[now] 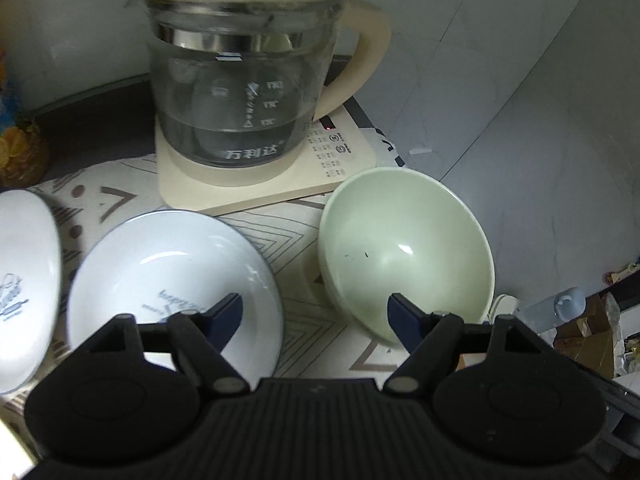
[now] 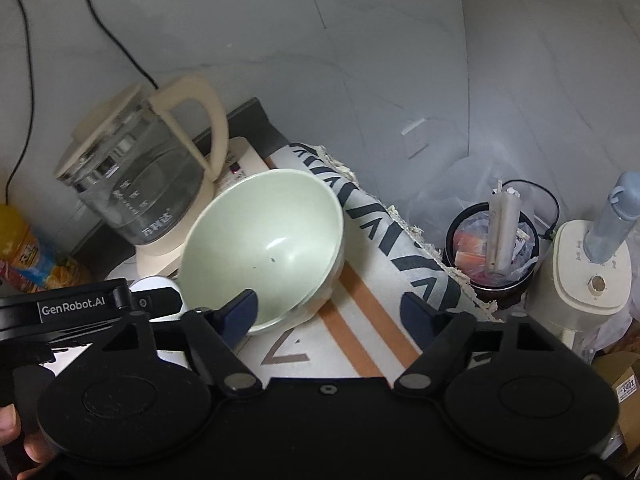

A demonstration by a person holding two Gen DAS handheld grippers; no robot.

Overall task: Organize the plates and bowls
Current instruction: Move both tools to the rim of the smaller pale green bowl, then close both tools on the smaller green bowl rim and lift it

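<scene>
Left tongs (image 1: 316,312): jaws apart, nothing between them, pads pressing on nothing. They hang over the patterned cloth (image 1: 304,240), in the gap between the white bowl (image 1: 172,280) and the pale green bowl (image 1: 404,256). One blue pad overlaps the white bowl's near rim in view; contact cannot be told.

Right tongs (image 2: 328,312): jaws also apart and empty. The left pad sits at the near rim of the pale green bowl (image 2: 264,240), the other over the orange stripe of the cloth (image 2: 360,320). No grip visible. The left tool's black body shows at the left edge of the right wrist view, a white dish partly hidden under it.

Bowls: the white one has printed script inside and sits toward the left of the surface. A second white dish (image 1: 24,280), also printed, sits just beside it at the left edge of the view. The green bowl is near the surface's right edge, tilted, with a few dark specks inside, stacked on something pale; what it is cannot be told.

Behind the bowls: glass kettle (image 1: 244,80) with cream lid and handle on its cream base (image 1: 256,184), close to the wall, red indicator lit on the panel.

Beyond the right edge, lower down: a dark bin (image 2: 492,248) with rubbish and a cream appliance (image 2: 584,276).
</scene>
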